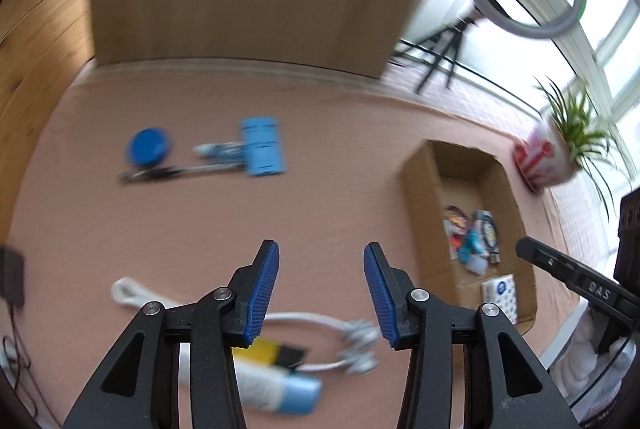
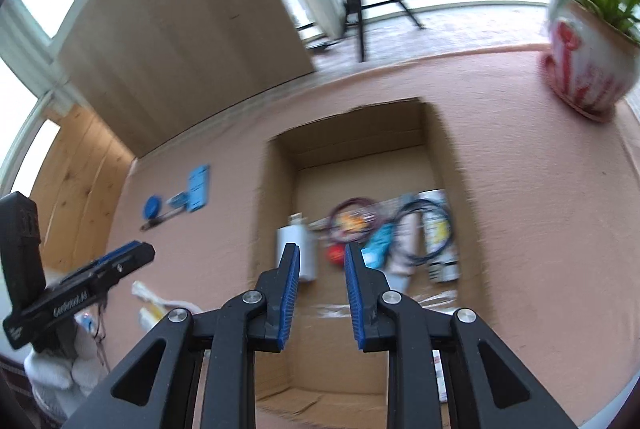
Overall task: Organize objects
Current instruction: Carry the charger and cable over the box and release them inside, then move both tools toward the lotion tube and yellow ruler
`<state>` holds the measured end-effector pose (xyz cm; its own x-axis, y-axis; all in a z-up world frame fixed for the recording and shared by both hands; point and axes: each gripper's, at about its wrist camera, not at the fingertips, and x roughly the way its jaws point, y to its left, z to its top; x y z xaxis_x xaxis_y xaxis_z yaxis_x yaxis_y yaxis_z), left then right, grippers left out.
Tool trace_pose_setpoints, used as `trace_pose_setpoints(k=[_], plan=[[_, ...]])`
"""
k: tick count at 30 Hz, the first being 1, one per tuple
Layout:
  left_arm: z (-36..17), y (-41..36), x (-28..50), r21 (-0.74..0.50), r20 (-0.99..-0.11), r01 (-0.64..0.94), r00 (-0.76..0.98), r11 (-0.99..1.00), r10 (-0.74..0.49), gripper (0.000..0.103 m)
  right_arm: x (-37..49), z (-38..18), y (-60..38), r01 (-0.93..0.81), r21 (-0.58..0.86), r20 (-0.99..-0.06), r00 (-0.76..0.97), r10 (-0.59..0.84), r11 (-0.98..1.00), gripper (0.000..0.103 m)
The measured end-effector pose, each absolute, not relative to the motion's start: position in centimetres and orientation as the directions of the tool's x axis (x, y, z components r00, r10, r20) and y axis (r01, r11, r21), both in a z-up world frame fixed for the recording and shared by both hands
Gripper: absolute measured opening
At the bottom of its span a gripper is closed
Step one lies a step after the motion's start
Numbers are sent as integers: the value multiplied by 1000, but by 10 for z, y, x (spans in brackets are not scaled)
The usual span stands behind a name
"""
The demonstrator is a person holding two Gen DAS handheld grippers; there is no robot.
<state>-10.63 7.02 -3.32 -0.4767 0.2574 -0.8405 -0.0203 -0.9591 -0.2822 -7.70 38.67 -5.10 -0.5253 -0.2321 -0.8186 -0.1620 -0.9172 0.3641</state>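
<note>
the cardboard box sits open on the pink worktop, holding a white bottle, coiled cables and packets. the right tongs hover over it, released and empty. the left tongs, also released, hang above a white rope; a blue disc and blue card lie farther off.

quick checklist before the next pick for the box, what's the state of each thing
1. Left gripper open, nothing held: ok.
2. Right gripper open, nothing held: ok.
3. Box open on top, bare floor inside at the far end: ok.
4. Items left on the table: rope, blue disc, blue card: not ok, not yet boxed.
5. Right gripper above the box, away from the left's path: ok.
6. Sharp view of targets: not ok, motion blur.
</note>
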Motion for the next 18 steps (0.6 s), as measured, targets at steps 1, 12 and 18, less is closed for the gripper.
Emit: trace_pose_setpoints(k=[1, 12, 18], plan=[[-34, 53, -98, -282, -842, 9, -482, -959, 243, 49, -77, -49, 379, -139, 368, -817, -521, -248, -920, 21], [-73, -37, -27, -318, -870, 171, -443, -933, 215, 49, -64, -51, 270, 125, 405, -808, -415, -418, -906, 27], [-100, -50, -3, -346, -883, 203, -400, -916, 245, 49, -58, -73, 208, 250, 411, -827, -301, -474, -876, 27]])
